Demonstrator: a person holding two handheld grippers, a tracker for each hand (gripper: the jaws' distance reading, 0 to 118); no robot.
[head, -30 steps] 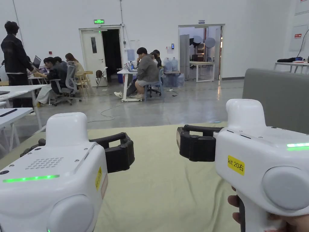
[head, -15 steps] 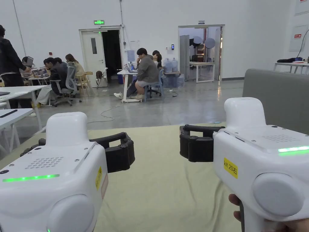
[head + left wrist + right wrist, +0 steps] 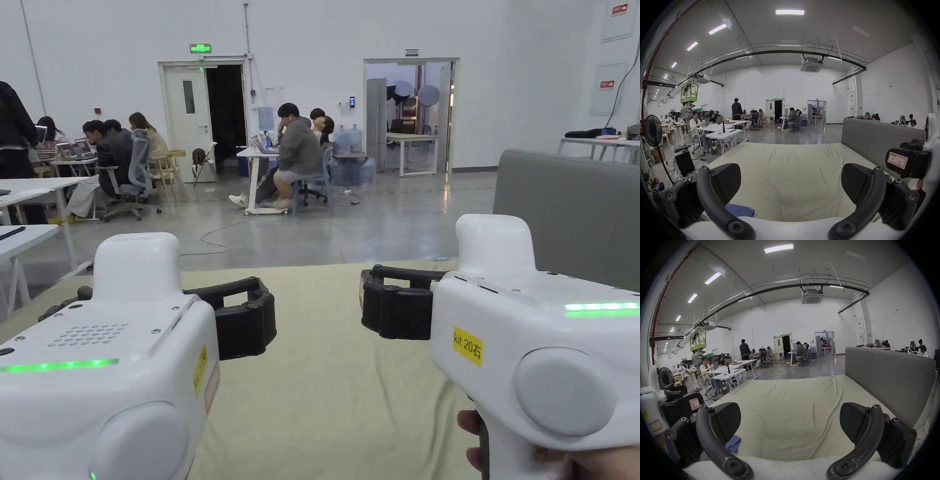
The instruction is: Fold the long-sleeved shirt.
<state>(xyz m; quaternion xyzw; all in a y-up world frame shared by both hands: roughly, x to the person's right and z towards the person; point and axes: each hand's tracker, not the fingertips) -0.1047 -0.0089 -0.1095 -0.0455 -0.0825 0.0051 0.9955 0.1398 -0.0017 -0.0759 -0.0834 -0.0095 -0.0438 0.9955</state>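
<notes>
Both grippers hover side by side over a pale green sheet (image 3: 337, 387) spread on a flat surface. In its own view my left gripper (image 3: 790, 175) is open, with nothing between its black jaws. My right gripper (image 3: 789, 415) is open too and holds nothing. A small patch of blue cloth (image 3: 739, 210) lies on the sheet below and left of the jaws, mostly hidden by the gripper bodies. The same blue cloth (image 3: 733, 443) shows near the right gripper's left jaw. I cannot tell whether it is the shirt.
A grey padded panel (image 3: 562, 200) stands along the sheet's right side. White tables (image 3: 25, 237) are off to the left, with a standing fan (image 3: 653, 129) and floor cables nearby. Several people (image 3: 297, 150) sit at desks across the concrete floor.
The head camera has shifted slightly. My right gripper has drifted a little to the left. The person standing at the far left has moved further left. Both grippers stay open.
</notes>
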